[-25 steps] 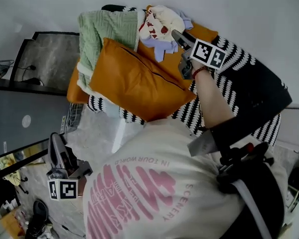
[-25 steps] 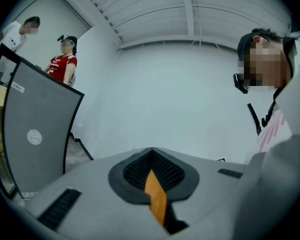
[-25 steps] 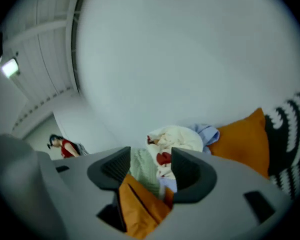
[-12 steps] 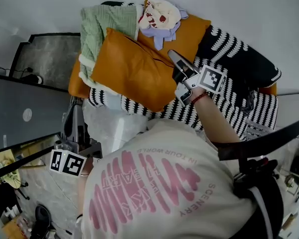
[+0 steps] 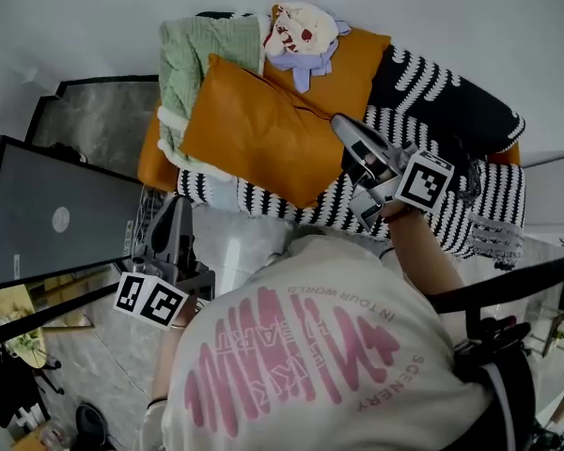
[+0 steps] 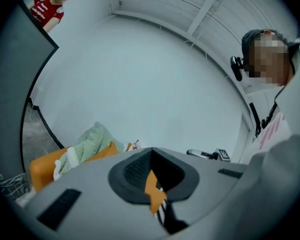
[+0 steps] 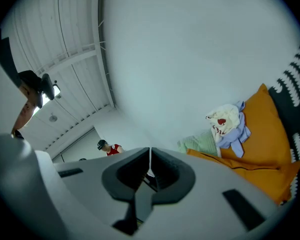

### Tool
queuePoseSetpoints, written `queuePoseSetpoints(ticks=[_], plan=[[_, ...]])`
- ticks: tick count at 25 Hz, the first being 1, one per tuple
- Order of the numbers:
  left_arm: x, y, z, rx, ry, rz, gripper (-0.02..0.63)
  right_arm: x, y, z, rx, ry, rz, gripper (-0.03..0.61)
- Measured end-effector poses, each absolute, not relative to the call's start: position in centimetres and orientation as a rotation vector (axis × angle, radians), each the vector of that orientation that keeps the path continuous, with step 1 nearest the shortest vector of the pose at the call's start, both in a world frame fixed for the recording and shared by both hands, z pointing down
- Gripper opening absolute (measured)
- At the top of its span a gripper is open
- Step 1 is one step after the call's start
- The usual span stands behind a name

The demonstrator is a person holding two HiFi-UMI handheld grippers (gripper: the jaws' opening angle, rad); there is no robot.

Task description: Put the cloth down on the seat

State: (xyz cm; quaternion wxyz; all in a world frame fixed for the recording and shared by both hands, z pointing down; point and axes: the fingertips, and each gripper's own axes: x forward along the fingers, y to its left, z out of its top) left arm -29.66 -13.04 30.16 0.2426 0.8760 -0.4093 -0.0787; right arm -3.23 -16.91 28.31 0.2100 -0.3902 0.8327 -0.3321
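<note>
head view: cloth point(image 5: 301, 28) lies bunched at the far end of the seat point(image 5: 451, 120).
left gripper point(image 5: 180, 205) and right gripper point(image 5: 341, 126) each have jaws closed on nothing, apart from it; it looks light, soft, limp, best pinched at a raised fold.

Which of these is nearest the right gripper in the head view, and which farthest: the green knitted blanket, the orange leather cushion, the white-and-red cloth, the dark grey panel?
1. The orange leather cushion, just left of the right gripper.
2. The white-and-red cloth, above it near the top edge.
3. The green knitted blanket, beyond the cushion, upper left.
4. The dark grey panel, far left.
</note>
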Motion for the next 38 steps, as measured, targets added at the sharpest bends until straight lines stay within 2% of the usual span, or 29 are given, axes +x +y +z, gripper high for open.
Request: queuePoseSetpoints(ticks=[6, 13, 38], plan=[[-30.3, -9.9, 32.6, 2.4, -1.032, -0.192, 0.009, -3.5, -14.1, 29.3, -1.175, 2.275, -0.885, 0.014], [-33.5, -10.1, 31.3, 2.398, -1.124, -0.229, 0.009, -2.3, -14.3, 29.4, -1.327, 2.235, -0.812, 0.011], [-36.5, -7.8, 32.0, 2.32, -1.239, -0.269, 0.009, -4.7, -15.4, 28.3, -1.309, 2.352, -0.714, 0.011]])
